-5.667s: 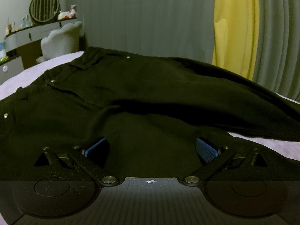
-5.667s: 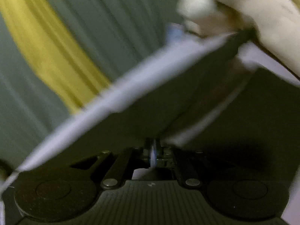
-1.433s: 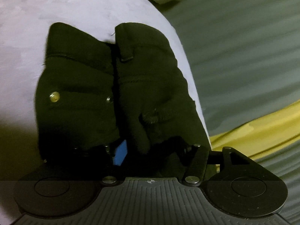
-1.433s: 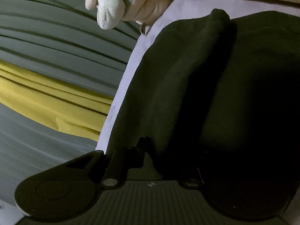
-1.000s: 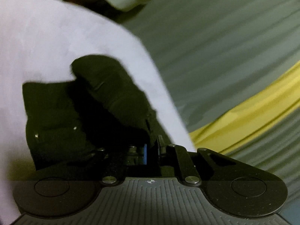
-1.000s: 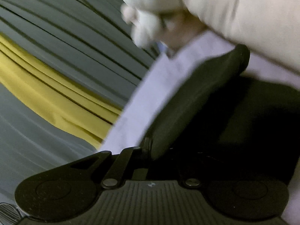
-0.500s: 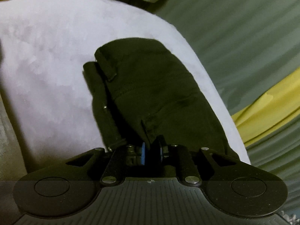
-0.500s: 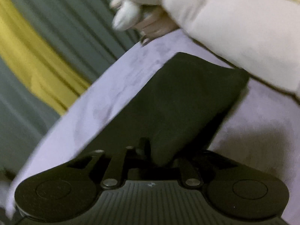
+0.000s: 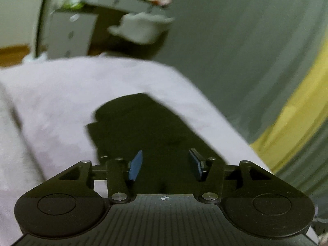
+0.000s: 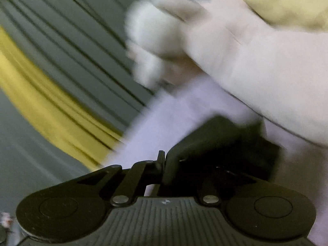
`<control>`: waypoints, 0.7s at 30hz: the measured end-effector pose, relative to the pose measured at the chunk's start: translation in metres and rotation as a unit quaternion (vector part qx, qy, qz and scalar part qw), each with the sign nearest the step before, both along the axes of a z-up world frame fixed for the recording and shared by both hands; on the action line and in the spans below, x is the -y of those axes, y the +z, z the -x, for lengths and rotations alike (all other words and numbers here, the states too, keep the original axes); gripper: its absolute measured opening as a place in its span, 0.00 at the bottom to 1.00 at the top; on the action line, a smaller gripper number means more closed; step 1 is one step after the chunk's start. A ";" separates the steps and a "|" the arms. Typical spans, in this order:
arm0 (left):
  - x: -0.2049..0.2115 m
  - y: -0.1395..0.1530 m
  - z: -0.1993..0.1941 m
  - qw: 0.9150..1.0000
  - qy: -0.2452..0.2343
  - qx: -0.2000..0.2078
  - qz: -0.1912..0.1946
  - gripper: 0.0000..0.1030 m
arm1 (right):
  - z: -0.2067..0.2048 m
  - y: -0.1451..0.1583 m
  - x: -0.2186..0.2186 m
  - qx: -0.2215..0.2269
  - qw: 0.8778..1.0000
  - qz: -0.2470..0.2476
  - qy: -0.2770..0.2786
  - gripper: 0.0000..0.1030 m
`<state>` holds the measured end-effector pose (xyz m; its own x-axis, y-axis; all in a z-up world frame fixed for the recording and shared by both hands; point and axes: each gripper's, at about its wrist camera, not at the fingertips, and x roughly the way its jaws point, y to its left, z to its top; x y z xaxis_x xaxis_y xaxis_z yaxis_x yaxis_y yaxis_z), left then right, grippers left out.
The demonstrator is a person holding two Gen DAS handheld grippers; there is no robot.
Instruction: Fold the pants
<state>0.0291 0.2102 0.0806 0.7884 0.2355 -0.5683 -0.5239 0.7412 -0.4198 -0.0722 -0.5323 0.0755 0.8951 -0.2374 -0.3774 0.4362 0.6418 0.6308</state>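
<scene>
The black pants lie folded into a narrow stack on the pale lilac bed cover. My left gripper is open just above the near end of the stack, its blue pads apart and holding nothing. In the right wrist view the pants show as a dark folded bundle. My right gripper is shut on an edge of that bundle; its right finger is hidden under the cloth. The view is blurred by motion.
Grey curtains with a yellow panel hang beyond the bed's far edge. A white dresser and chair stand behind the bed. The person's white-sleeved arm and hand reach over the bed above the pants.
My left gripper has opened and let go of the pants, pulling back a little. The pants went from spread out to a narrow folded stack. My right gripper stays shut on the cloth.
</scene>
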 end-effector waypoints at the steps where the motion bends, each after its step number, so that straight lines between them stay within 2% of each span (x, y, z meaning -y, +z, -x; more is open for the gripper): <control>1: 0.012 0.003 -0.003 1.000 -0.019 0.005 -0.010 0.63 | 0.003 0.003 -0.003 0.003 1.000 0.024 0.002 0.03; 2: 0.023 0.002 -0.007 0.999 -0.035 0.007 -0.020 0.72 | 0.004 0.002 -0.006 -0.011 0.998 0.057 0.001 0.04; 4: 0.047 -0.002 -0.014 0.997 -0.071 0.008 -0.043 0.75 | 0.002 -0.017 -0.001 -0.073 0.994 0.079 -0.004 0.05; 5: 0.055 -0.005 -0.018 0.995 -0.085 0.002 -0.047 0.75 | -0.002 -0.030 0.004 -0.125 0.989 0.074 -0.006 0.16; 6: 0.065 -0.011 -0.023 0.994 -0.099 -0.007 -0.046 0.76 | -0.005 -0.047 0.012 -0.199 0.978 0.057 -0.015 0.20; 7: 0.075 -0.018 -0.030 0.992 -0.115 -0.012 -0.044 0.77 | -0.001 -0.062 0.020 -0.236 0.971 0.039 -0.023 0.18; 9: 0.091 -0.030 -0.038 0.989 -0.137 -0.026 -0.047 0.78 | 0.024 -0.065 0.026 -0.180 0.983 0.013 -0.031 0.20; 11: 0.107 -0.041 -0.047 0.986 -0.153 -0.038 -0.063 0.78 | 0.036 -0.060 0.030 -0.174 0.983 -0.012 -0.054 0.25; 12: 0.113 -0.048 -0.052 0.984 -0.159 -0.041 -0.073 0.79 | 0.038 -0.054 0.030 -0.183 0.981 -0.005 -0.071 0.28; 13: 0.118 -0.054 -0.056 0.982 -0.165 -0.044 -0.079 0.79 | 0.039 -0.046 0.026 -0.198 0.976 0.019 -0.091 0.36; 15: 0.122 -0.067 -0.063 0.980 -0.176 -0.048 -0.077 0.80 | 0.039 -0.033 0.014 -0.228 0.963 0.070 -0.123 0.39; 16: 0.122 -0.073 -0.066 0.980 -0.179 -0.056 -0.073 0.80 | 0.038 -0.025 0.006 -0.228 0.961 0.091 -0.126 0.39; 18: 0.121 -0.082 -0.071 0.981 -0.172 -0.067 -0.067 0.79 | 0.033 -0.016 -0.009 -0.215 0.963 0.123 -0.104 0.39; 21: 0.120 -0.076 -0.078 0.982 -0.164 -0.053 -0.078 0.79 | 0.005 -0.011 -0.052 -0.210 0.961 0.178 -0.024 0.39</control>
